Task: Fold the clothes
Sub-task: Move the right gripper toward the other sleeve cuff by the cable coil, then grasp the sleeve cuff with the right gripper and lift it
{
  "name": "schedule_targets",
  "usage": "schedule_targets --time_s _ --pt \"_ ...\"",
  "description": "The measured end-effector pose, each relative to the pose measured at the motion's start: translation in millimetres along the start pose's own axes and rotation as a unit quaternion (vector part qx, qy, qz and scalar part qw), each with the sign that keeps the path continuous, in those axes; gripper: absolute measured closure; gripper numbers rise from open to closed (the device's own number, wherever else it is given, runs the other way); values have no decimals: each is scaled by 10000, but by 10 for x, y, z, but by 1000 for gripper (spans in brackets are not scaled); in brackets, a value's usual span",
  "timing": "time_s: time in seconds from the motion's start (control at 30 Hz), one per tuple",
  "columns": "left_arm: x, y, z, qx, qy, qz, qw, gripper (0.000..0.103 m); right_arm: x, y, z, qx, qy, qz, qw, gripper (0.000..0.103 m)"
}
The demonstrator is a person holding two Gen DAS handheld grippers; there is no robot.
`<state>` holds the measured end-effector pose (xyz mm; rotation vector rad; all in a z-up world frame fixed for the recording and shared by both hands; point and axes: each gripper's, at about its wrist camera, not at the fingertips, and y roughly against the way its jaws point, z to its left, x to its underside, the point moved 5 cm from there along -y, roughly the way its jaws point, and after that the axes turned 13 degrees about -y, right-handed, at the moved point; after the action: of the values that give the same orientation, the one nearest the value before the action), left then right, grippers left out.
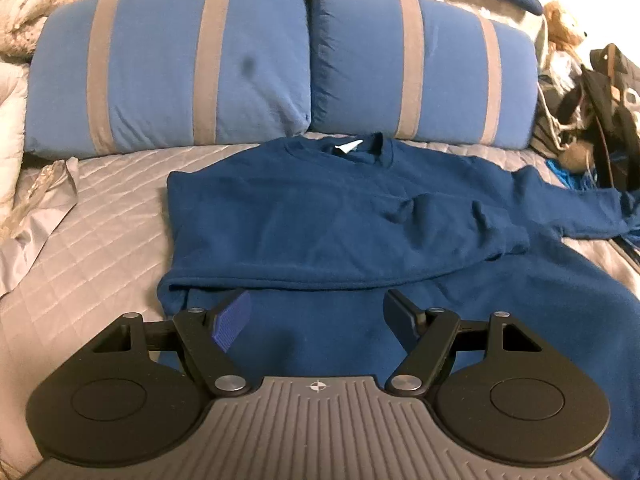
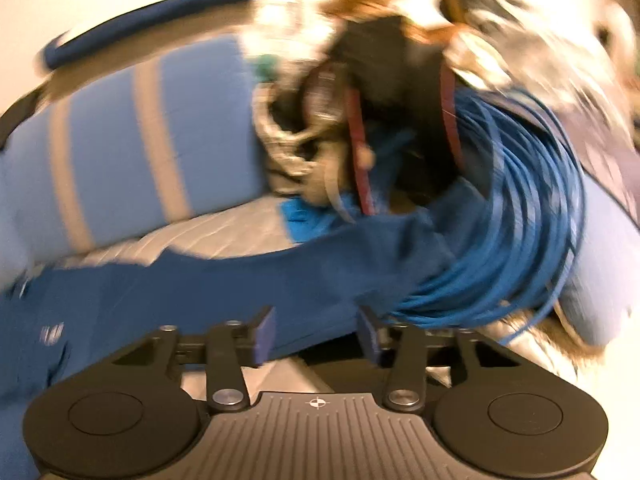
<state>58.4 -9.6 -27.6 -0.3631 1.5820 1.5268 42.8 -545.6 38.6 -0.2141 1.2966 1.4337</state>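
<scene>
1. Your sweatshirt [image 1: 320, 216] is a thick, matte navy fleece with a soft nap. It lies flat on the quilted grey bedspread [image 1: 104, 216], just in front of the two pillows [image 1: 172, 68].
2. Its ribbed collar, with a small white tag [image 1: 347, 147] showing inside, points away from you towards the pillows. Its hem end lies nearest your left gripper [image 1: 316, 316], so the long axis runs from you to the pillows.
3. One sleeve is folded across the chest, making a straight horizontal edge and a few puckers in the cloth. The other sleeve [image 2: 224, 280] stretches out sideways to the right, towards the clutter at the bed's edge.
4. The bedspread is satiny and stitched in a diamond pattern. The pillows are plump, rounded blocks of light blue cotton with grey bands.
5. Your left gripper hovers over the lower part of the sweatshirt with its jaws spread wide and nothing between them. One ridged blue pad [image 1: 234, 322] is visible.
6. Your right gripper [image 2: 316, 336] is in a heavily blurred view, over the outstretched sleeve. Its jaws stand partly apart, with navy cloth seen between them. You cannot tell whether the pads press on it.
7. Just beyond that sleeve lies a coil of glossy blue cable [image 2: 516, 216] beside dark, tangled bags and straps.
</scene>
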Motion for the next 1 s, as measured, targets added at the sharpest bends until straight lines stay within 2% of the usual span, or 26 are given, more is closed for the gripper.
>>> schedule_targets --time_s 0.1,0.23,0.33,0.83,0.9,1.0 --pt "5 -5 7 34 29 7 10000 30 -200 -203 -308 213 -839 80 9962 60" --pt "1 -21 20 88 55 41 9999 30 -355 -408 -641 240 -1842 110 9825 60" --pt "2 -32 29 117 75 63 9999 30 -406 -523 -764 277 -2197 101 9751 60" --pt "22 -53 54 228 208 96 9995 30 -482 -794 -847 917 -2398 -14 9665 64" --pt "21 -56 57 243 217 104 9994 30 -485 -800 -828 999 -2366 -25 9664 67" --pt "23 -54 60 259 235 91 9993 30 -487 -816 -811 1131 -2339 -11 9657 82"
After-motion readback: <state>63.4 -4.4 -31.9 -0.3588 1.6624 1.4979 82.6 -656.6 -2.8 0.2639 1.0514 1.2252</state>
